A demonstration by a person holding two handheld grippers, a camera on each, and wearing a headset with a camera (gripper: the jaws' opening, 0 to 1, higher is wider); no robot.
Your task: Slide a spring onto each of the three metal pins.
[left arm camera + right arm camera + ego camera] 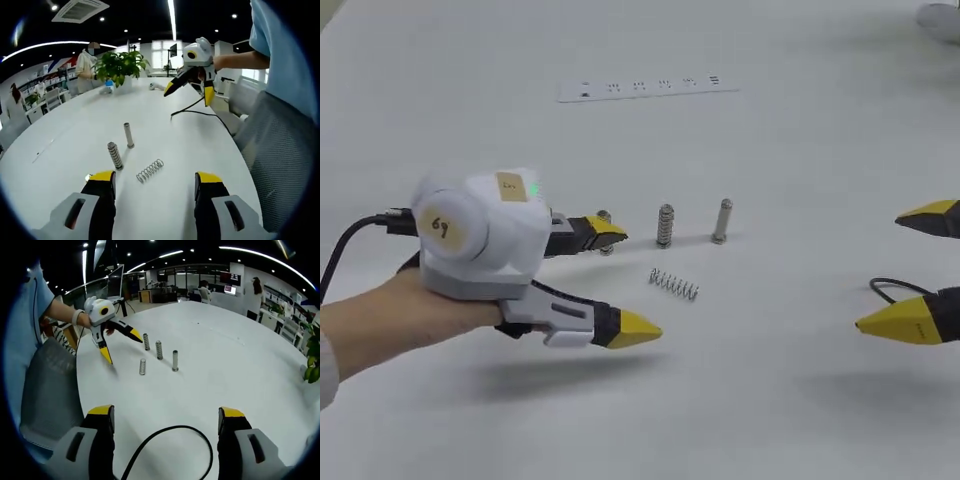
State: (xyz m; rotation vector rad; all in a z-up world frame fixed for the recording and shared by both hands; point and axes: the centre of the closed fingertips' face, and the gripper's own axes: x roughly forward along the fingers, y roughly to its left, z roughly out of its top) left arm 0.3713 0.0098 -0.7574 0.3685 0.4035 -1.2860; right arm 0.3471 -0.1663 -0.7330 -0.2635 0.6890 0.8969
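Three metal pins stand in a row on the white table. The middle pin carries a spring, and the right pin is bare. The left pin is partly hidden behind the upper jaw of my left gripper; in the right gripper view this pin looks coiled. A loose spring lies flat in front of the pins, just ahead of my open left gripper. My right gripper hovers open at the right, away from the pins, holding nothing.
A white power strip lies at the far side of the table. A black cable trails under the right gripper. A potted plant stands far across the table, with a person behind it.
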